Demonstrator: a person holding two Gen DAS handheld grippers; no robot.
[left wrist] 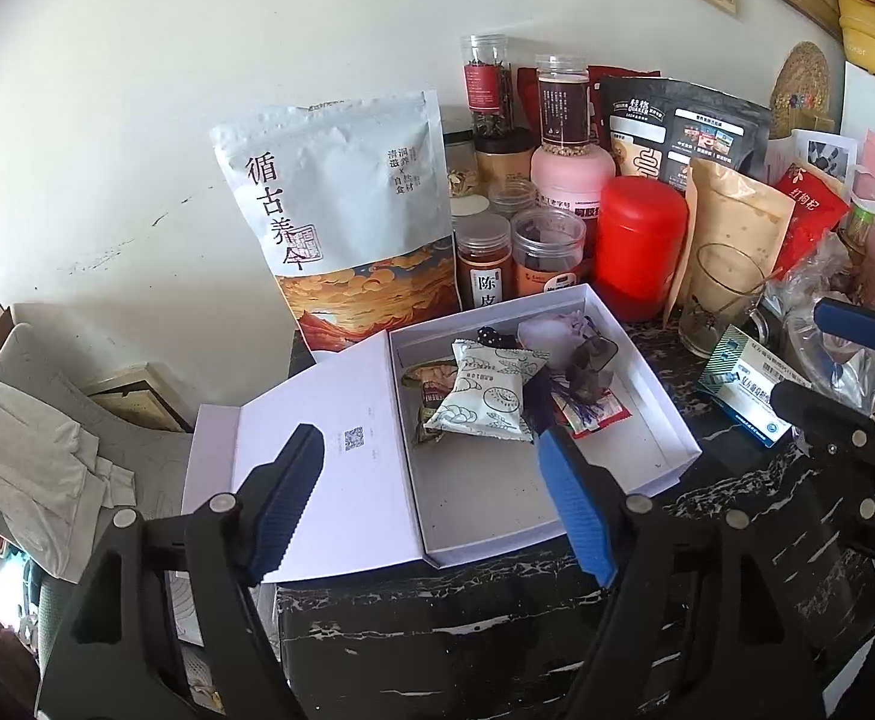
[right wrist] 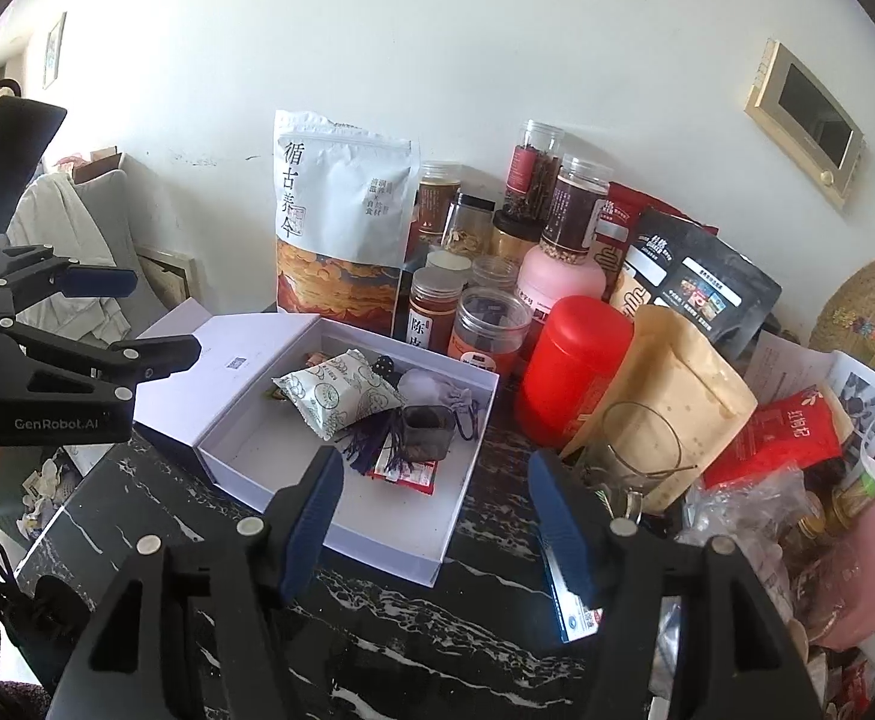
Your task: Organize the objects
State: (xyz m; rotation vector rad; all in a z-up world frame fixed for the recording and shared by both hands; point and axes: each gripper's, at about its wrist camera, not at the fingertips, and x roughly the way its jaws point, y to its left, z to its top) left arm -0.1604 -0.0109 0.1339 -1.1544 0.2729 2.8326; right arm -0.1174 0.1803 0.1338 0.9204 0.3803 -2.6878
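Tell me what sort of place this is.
Most likely a lived-in home: a dark marble-patterned tabletop against a wall, crowded with food jars and snack pouches, framed pictures hanging above, and crumpled laundry heaped on furniture to one side.

Soft daylight fills both of my views, bright and even on the pale wall (left wrist: 197, 120), with no hard shadows. The fisheye bends everything near the rims, and dark vignetting cuts the corners. The white box (left wrist: 647, 420) is slightly washed out, and its lid (left wrist: 329, 480) glares a little. The dark marble tabletop (right wrist: 407, 630) stays dim. The labels in the middle read sharp; the edges go soft.
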